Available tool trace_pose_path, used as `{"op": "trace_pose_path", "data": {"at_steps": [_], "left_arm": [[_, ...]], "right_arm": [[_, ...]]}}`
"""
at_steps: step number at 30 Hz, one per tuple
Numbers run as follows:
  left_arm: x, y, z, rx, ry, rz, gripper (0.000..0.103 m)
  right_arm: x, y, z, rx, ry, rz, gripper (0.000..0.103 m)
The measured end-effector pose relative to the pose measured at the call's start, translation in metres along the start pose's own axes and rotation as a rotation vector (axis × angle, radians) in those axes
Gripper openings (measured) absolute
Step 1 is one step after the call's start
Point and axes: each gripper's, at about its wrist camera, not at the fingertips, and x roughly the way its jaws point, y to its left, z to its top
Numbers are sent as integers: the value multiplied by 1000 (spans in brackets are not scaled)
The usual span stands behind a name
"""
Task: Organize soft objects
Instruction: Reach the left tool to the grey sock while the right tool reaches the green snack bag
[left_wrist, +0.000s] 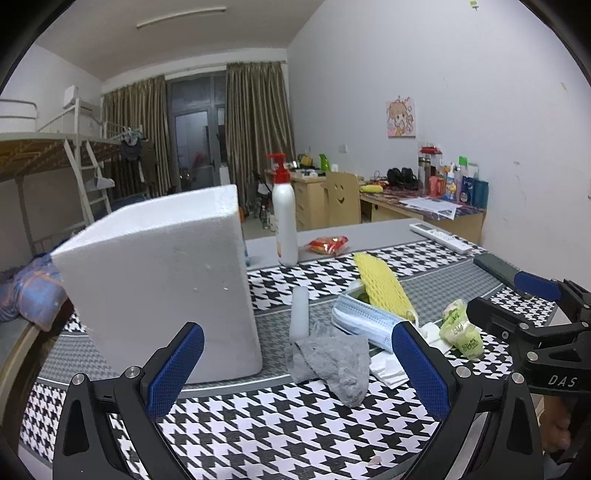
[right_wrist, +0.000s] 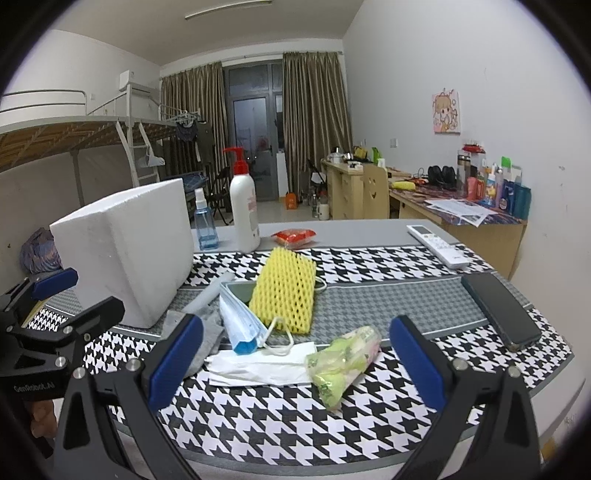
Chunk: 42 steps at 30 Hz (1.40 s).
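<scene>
A white foam box (left_wrist: 162, 280) stands on the houndstooth cloth, also in the right wrist view (right_wrist: 125, 247). Beside it lie a grey sock (left_wrist: 332, 362), a stack of blue face masks (left_wrist: 364, 321), a yellow foam net (right_wrist: 284, 291), white tissues (right_wrist: 258, 365) and a green tissue pack (right_wrist: 343, 362). My left gripper (left_wrist: 295, 358) is open and empty, low over the cloth with the sock between its fingers. My right gripper (right_wrist: 295, 354) is open and empty, the tissue pack and tissues just ahead between its fingers.
A white pump bottle (right_wrist: 243, 206), a blue spray bottle (right_wrist: 205, 221), a red snack packet (right_wrist: 295, 236), a white remote (right_wrist: 437, 243) and a dark phone (right_wrist: 502, 310) lie further back and right. A translucent tube (left_wrist: 299, 314) stands by the box.
</scene>
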Motion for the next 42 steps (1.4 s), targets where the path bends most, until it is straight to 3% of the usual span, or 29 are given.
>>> {"op": "trace_pose_path", "data": {"at_steps": [26,42], "left_arm": [[49,-3,-8,-12,182,-42,100],[79,-16,-7,11,316,-61,78]], "right_arm": [[38,-11,-10,8,155,-13,102],[54,-28,-14,39,230,-11,97]]}}
